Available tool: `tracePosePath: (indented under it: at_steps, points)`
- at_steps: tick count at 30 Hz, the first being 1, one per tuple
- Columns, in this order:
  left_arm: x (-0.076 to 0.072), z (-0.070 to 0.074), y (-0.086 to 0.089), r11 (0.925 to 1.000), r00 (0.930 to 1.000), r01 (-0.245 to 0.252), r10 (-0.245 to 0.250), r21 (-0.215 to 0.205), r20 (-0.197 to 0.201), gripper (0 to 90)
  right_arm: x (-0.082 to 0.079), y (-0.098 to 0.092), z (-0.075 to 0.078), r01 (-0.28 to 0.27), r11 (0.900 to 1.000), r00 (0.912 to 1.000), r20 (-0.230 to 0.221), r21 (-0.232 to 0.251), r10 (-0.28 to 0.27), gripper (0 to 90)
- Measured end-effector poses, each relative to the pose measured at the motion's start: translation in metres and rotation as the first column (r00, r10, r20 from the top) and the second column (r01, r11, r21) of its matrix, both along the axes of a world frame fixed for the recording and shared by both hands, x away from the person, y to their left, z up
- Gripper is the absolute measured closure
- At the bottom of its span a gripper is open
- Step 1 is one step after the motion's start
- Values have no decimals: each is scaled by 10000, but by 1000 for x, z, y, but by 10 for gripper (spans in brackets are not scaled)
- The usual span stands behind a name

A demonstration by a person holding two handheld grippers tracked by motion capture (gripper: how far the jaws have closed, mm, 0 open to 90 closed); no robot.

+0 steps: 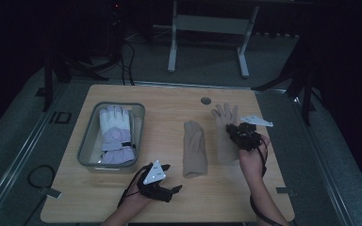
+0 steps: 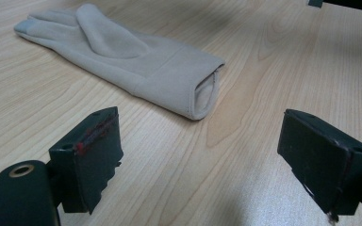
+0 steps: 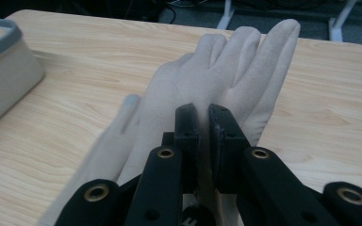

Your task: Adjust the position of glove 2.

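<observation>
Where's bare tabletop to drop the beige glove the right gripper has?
Free: between the grey bin and the flat beige glove, and the front edge right of the left gripper. Crowded: around the right gripper and held glove.

Probably a dim lab, wooden table, trailing floor cables, metal stand

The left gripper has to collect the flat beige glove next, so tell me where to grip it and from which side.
Grip the beige glove at its open cuff, coming from the cuff end facing the open left gripper. The hem there stands slightly off the table, giving a lip to pinch.
</observation>
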State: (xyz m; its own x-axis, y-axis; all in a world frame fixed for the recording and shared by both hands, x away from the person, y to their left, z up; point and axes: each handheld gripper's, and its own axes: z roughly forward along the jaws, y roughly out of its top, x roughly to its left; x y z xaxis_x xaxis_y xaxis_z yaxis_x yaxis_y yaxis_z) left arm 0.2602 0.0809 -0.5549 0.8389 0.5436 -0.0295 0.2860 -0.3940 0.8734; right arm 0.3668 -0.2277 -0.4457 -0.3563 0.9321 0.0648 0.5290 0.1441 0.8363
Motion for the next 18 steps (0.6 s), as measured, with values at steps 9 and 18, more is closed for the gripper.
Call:
tracePosePath:
  at_steps: [9, 18]
  points:
    - [-1, 2, 2, 9999, 9999, -73, 74, -98, 143, 143, -1, 43, 2, -435, 9988, 9991, 32, 225, 435, 826]
    - [-2, 4, 4, 9998, 9997, -106, 110, -164, 226, 143, -1, 82, -14, -469, 9979, 9987, -166, 449, 476, 825]
